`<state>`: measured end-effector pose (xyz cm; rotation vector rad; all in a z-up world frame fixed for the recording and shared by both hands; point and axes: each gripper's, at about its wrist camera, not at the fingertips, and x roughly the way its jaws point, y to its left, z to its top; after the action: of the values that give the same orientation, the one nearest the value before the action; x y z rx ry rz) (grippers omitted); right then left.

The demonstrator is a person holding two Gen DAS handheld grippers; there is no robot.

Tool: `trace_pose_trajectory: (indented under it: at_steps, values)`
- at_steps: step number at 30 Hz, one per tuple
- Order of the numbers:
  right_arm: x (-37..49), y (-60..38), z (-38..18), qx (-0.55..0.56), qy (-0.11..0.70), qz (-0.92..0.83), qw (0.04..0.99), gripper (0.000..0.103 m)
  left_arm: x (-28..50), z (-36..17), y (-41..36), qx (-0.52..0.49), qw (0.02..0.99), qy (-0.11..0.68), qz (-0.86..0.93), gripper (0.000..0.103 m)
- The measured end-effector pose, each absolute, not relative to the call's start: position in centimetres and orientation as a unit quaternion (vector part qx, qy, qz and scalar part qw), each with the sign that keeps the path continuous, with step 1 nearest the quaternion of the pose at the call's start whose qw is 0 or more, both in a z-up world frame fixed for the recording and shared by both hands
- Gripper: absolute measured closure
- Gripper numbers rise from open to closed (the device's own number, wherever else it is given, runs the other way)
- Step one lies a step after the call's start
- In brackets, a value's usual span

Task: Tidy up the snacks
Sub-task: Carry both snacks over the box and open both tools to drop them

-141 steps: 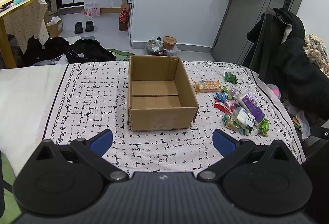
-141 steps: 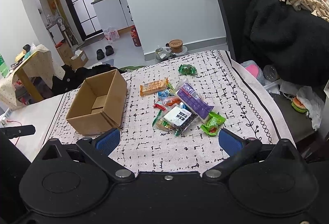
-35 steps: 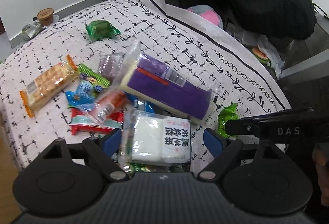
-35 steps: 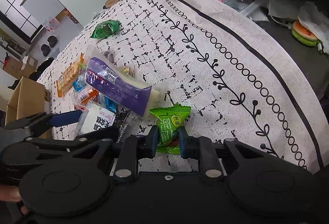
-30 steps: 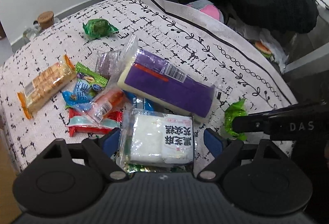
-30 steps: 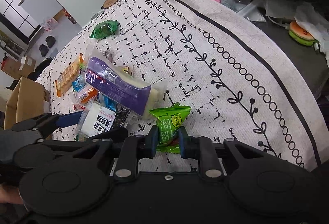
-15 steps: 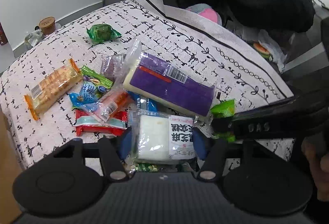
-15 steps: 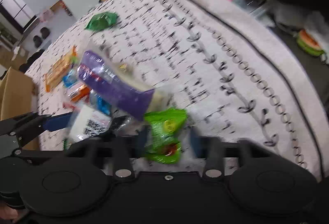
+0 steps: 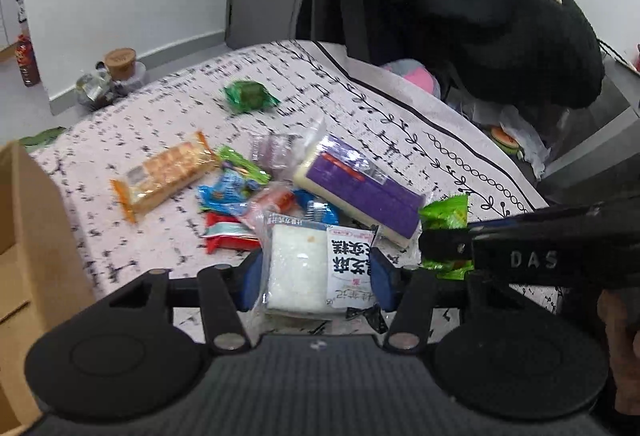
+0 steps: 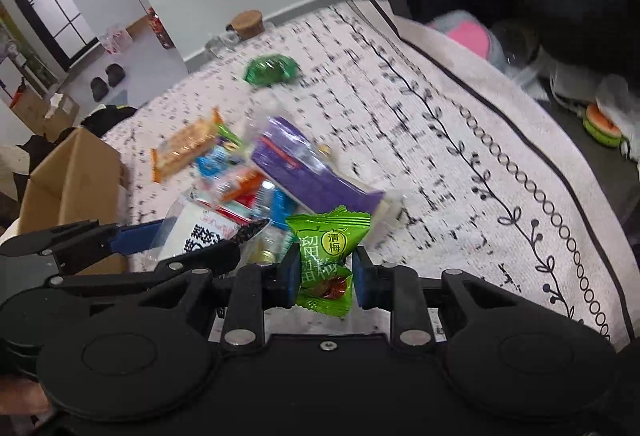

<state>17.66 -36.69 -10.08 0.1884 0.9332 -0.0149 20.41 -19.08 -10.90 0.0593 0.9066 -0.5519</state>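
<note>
Sorting has barely begun: the left gripper (image 9: pixel 316 272) is closing on a white packet (image 9: pixel 316 268), the right gripper (image 10: pixel 326 276) pinches a green candy (image 10: pixel 326 256), while other snacks (image 9: pixel 240 187) litter the cloth (image 9: pixel 400 107) beside the box (image 9: pixel 28 236), whose visible part shows no snacks.

**Readable print on the snacks and gripper**

The green candy wrapper (image 10: pixel 326 256) carries "清梅" in a yellow circle, with larger characters below that look like "溜溜梅", partly creased. The white rice-cake packet (image 9: pixel 320 268) bears large black Chinese characters, seen sideways and not surely legible. The right gripper (image 9: pixel 444 248) arm shows the letters "DAS". The purple packet (image 9: pixel 360 191) has a barcode label, too blurred to read.
</note>
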Motion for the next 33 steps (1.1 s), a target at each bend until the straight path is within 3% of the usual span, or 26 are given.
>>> trace_pose_trajectory:
  at_steps: [14,33]
  values:
    - [16.7,-31.1,-5.9,0.070,0.396,0.044,0.915,0.077,18.3,-5.5,-11.9,-0.019,0.907,0.357,-0.224,0.050]
    - [18.9,-22.1,-4.2,0.078,0.371,0.164,0.911,0.077,17.8,-4.7,0.2,-0.053,0.928,0.357,-0.092,0.050]
